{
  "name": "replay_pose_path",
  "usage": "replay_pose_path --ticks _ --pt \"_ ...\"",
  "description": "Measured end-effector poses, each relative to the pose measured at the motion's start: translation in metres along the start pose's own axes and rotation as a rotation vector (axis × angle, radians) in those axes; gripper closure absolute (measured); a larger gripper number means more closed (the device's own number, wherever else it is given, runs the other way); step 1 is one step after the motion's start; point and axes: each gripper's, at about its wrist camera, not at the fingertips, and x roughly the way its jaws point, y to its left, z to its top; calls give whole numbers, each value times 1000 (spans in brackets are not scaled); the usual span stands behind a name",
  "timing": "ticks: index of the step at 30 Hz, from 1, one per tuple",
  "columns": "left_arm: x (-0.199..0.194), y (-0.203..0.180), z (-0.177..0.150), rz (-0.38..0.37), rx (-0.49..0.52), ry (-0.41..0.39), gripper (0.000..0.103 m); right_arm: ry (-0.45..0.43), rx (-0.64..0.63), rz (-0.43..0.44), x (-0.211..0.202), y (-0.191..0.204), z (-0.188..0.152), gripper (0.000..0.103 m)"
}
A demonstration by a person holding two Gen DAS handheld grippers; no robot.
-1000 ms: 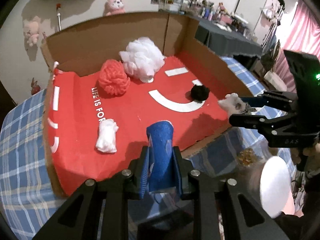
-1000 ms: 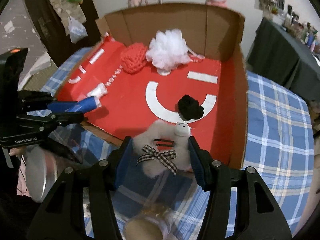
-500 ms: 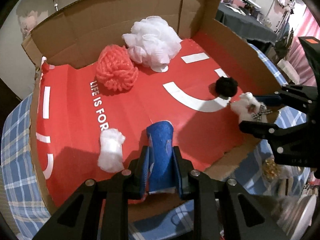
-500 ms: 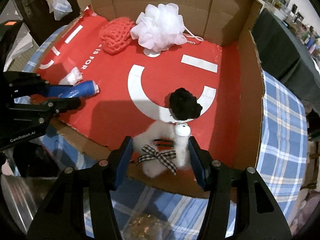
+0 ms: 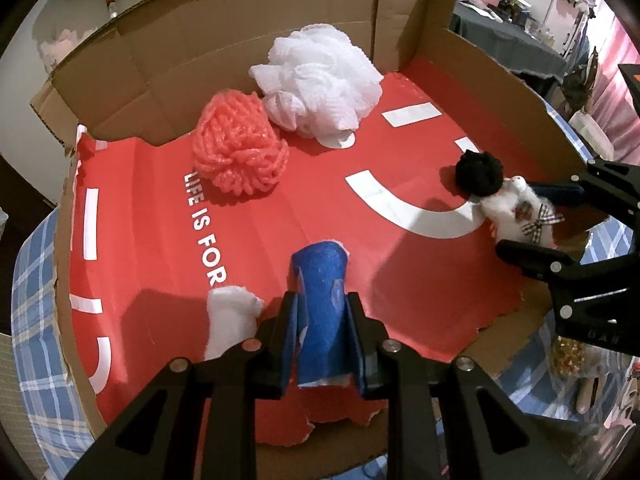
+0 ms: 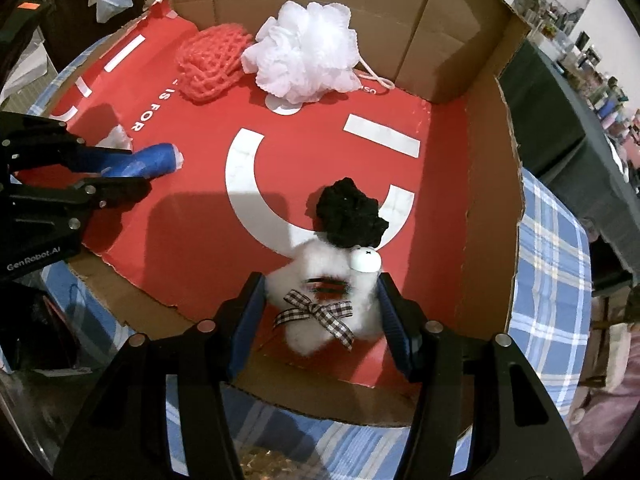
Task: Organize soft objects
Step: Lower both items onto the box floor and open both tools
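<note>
Both tongs pointed steeply down over the red-lined cardboard box (image 5: 256,40). The left gripper (image 5: 322,332) pinched a blue felt roll (image 5: 320,300), its long axis running straight out between the fingers, a white fluffy piece (image 5: 230,320) just left. The right gripper (image 6: 320,316) clamped a white plush toy (image 6: 324,280), a black pom-pom (image 6: 348,216) touching just beyond it.

Table cover: blue plaid cloth (image 6: 552,280), right and near.
Far right: dark-draped table (image 5: 508,36), cluttered on top.
Far wall: pale (image 5: 24,92).
Right edge: pink curtain (image 5: 616,92).
</note>
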Motion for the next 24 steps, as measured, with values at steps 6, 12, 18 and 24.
replay_pose_path --ticks 6,12,18,24 --pt "3 -1 2 19 8 10 77 18 -14 0 4 0 2 48" --pt "1 2 1 19 0 -6 57 21 -24 -1 7 3 4 45" --pt "-13 5 -2 13 -10 -42 50 8 -25 -7 3 4 3 38" --pt "-43 9 -9 -2 -39 -114 42 -38 -5 -14 -24 5 -4 37"
